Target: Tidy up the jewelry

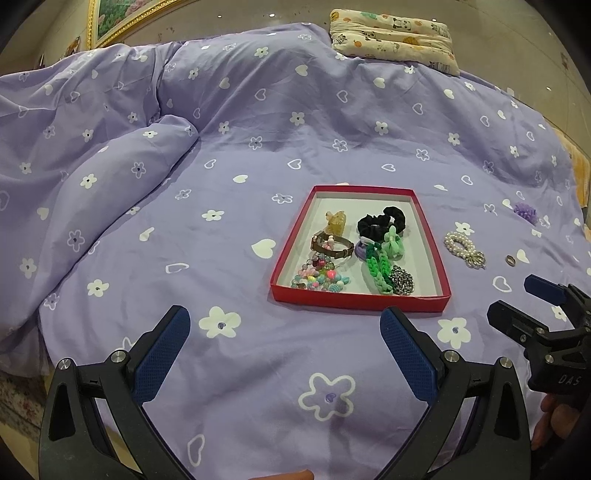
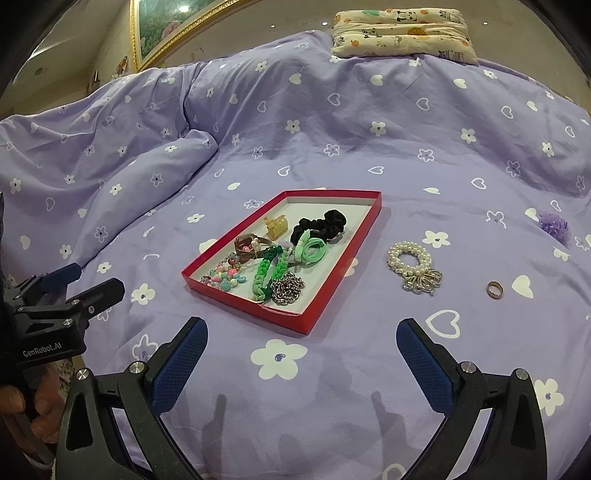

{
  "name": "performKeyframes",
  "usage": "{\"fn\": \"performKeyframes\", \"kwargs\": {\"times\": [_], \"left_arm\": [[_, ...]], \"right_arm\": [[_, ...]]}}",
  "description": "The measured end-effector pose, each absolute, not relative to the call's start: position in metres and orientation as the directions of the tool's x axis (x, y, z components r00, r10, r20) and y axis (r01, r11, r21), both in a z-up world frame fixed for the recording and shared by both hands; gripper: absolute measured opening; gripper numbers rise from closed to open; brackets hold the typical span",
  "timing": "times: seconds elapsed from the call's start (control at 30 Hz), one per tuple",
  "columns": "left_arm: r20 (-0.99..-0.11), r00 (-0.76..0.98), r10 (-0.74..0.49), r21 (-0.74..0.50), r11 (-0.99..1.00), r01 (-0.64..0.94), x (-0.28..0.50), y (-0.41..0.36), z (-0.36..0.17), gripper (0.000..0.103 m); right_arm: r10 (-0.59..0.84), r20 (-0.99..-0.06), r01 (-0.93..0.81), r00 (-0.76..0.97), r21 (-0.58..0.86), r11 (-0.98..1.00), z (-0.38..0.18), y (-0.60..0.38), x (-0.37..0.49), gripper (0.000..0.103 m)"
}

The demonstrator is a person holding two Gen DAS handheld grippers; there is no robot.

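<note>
A red tray (image 1: 284,290) (image 2: 334,254) lies on the purple bedspread and holds a black scrunchie (image 1: 382,220), green braided bands (image 2: 271,269), a silver chain (image 2: 287,288), a watch (image 1: 330,246), an amber claw clip (image 2: 276,226) and coloured beads (image 1: 317,278). Right of the tray, on the cover, rest a pearl bracelet (image 1: 463,248) (image 2: 412,264), a small ring (image 1: 510,260) (image 2: 494,288) and a purple scrunchie (image 1: 526,212) (image 2: 554,226). My left gripper (image 1: 284,321) hangs open before the tray. My right gripper (image 2: 301,332) is open too, just short of the tray's near corner.
A rumpled duvet fold (image 1: 110,177) rises at the left. A patterned cream pillow (image 1: 395,38) lies at the head of the bed. A gold-framed picture (image 2: 166,29) hangs on the wall behind. A hand (image 2: 33,410) grips each tool.
</note>
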State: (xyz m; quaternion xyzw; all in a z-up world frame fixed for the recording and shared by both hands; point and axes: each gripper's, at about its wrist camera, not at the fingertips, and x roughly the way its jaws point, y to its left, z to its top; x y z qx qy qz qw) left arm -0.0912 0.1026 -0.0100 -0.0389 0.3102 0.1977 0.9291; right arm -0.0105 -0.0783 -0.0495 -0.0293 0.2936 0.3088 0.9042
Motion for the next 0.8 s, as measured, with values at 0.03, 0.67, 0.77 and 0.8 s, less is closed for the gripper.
{"fn": "performKeyframes", "kwargs": {"times": [0.03,0.67,0.77,0.8], "left_arm": [[-0.593,0.729,0.342,0.048,0.919,-0.392,-0.0914,0.1025,-0.01,0.103],[-0.601,0.731,0.322,0.04,0.926,-0.376,-0.093,0.0996,-0.0112,0.103],[-0.6,0.732,0.322,0.04,0.926,-0.375,-0.0929,0.0995,-0.0113,0.103],[-0.601,0.732,0.322,0.04,0.926,-0.375,-0.0924,0.0999,-0.0114,0.103]], "right_arm": [[0.542,-0.549,-0.576,0.636,0.129,0.807,-0.0492,-0.0783,-0.0105,0.103],[0.545,-0.552,-0.585,0.631,0.122,0.802,-0.0486,-0.0739,-0.0139,0.103],[0.543,-0.553,-0.585,0.631,0.12,0.802,-0.0488,-0.0728,-0.0145,0.103],[0.542,-0.553,-0.584,0.632,0.119,0.803,-0.0488,-0.0726,-0.015,0.103]]}}
